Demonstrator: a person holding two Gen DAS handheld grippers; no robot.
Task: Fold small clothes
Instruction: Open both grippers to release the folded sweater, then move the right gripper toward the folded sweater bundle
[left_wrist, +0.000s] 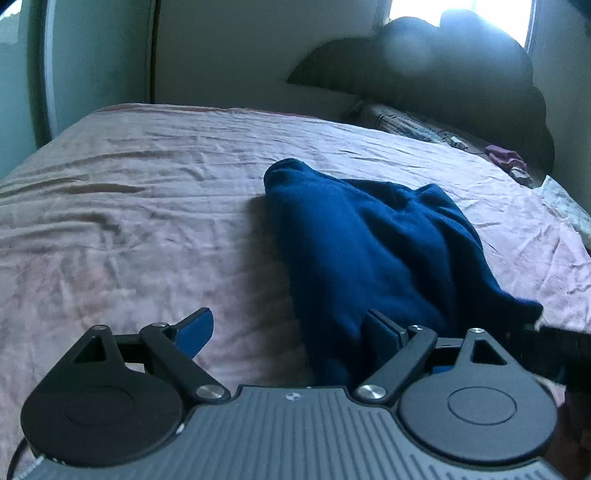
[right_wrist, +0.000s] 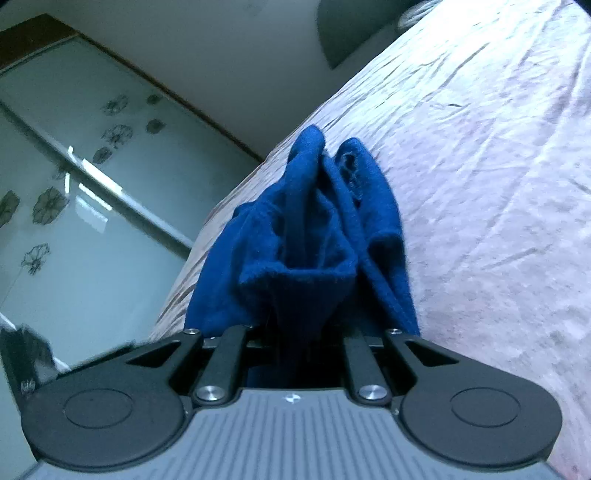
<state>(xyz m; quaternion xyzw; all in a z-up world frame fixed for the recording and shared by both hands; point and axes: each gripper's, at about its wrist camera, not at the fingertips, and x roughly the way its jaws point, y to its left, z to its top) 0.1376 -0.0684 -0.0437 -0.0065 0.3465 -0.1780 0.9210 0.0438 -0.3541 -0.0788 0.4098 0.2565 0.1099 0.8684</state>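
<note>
I am holding one end of the blue garment (right_wrist: 306, 236) pinched in my right claw (right_wrist: 295, 332), its jaws clamped together on the ribbed edge, the rest trailing ahead of that claw over the bed (right_wrist: 498, 184). My left claw (left_wrist: 291, 332) is standing wide apart and empty, tilted down toward the bed, with its right finger (left_wrist: 384, 332) at the garment's near edge and the bundle lying ahead and to the right. I judge I am partway through spreading the piece flat; next I need to take a free corner with the left claw and pull it out.
</note>
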